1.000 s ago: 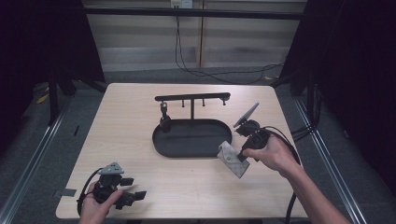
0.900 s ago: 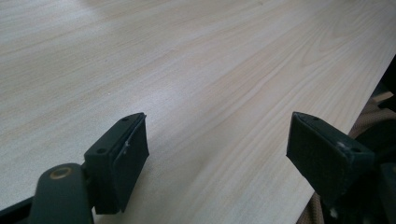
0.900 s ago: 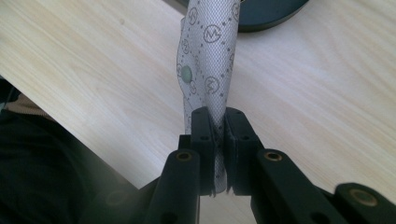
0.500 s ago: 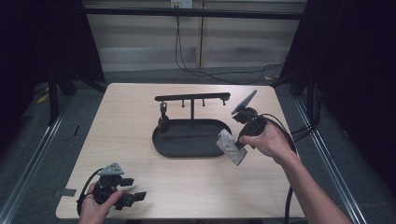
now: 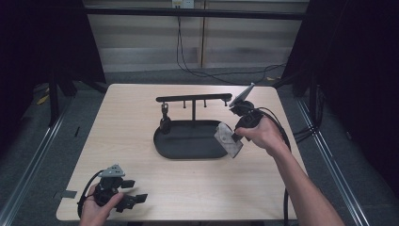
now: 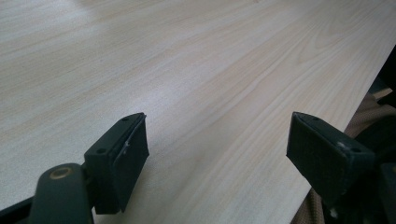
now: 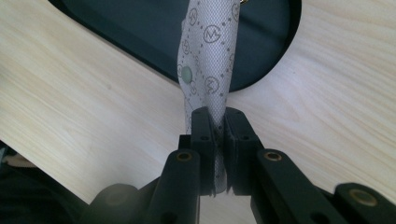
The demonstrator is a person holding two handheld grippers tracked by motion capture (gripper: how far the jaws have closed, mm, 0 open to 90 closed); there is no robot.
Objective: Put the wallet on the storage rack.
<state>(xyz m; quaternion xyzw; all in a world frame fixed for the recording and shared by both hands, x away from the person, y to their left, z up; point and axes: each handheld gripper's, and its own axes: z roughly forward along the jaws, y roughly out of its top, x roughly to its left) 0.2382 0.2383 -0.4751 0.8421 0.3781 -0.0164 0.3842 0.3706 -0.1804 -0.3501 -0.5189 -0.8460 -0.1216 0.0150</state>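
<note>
My right gripper (image 5: 234, 135) is shut on a small grey patterned pouch (image 5: 228, 139), held above the right end of the black oval tray (image 5: 188, 146). In the right gripper view the pouch (image 7: 207, 51) hangs pinched between the jaws, with the tray (image 7: 140, 32) beyond it. A black rack bar (image 5: 193, 98) on a post rises from the tray, and a small dark item (image 5: 165, 123) hangs from its left end. My left gripper (image 5: 136, 200) rests open near the table's front left edge. In the left gripper view its pads (image 6: 122, 161) stand wide apart over bare wood.
The light wooden table (image 5: 127, 122) has dark floor and metal rails around it. Cables trail from both grippers. The table's edge (image 6: 369, 88) lies close to the left gripper's right jaw.
My right gripper has carried the pouch a little farther away and up, toward the right end of the rack. The left gripper has stayed where it was.
</note>
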